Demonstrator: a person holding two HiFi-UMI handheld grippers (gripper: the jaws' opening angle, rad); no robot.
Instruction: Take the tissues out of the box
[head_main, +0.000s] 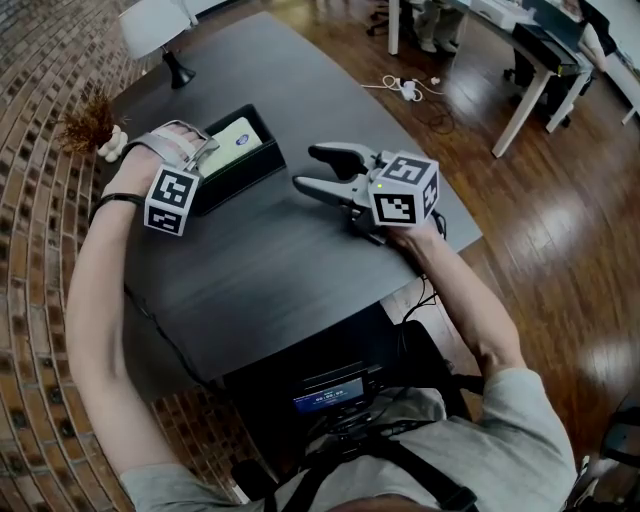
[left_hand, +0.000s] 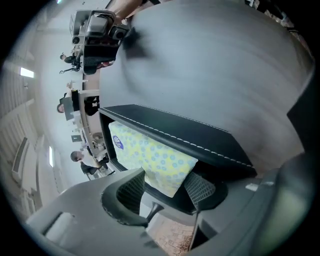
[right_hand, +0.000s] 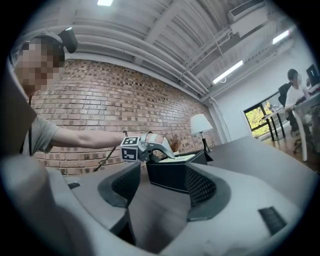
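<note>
Tissues (left_hand: 150, 155) in soft dotted plastic, pinched by left gripper (left_hand: 167, 181) fingers inside stitched black rectangular box (left_hand: 190, 135); right gripper (right_hand: 162, 175) fingers spread, empty.

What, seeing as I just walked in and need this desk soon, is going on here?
A person at a dark table holds a gripper in each hand. The left tongs reach into the open black box and appear closed on one end of the yellow-and-blue tissue pack, most of which lies in the box. The right tongs are open and empty, low over the table beside the box. The pack is gripped but not yet out.
</note>
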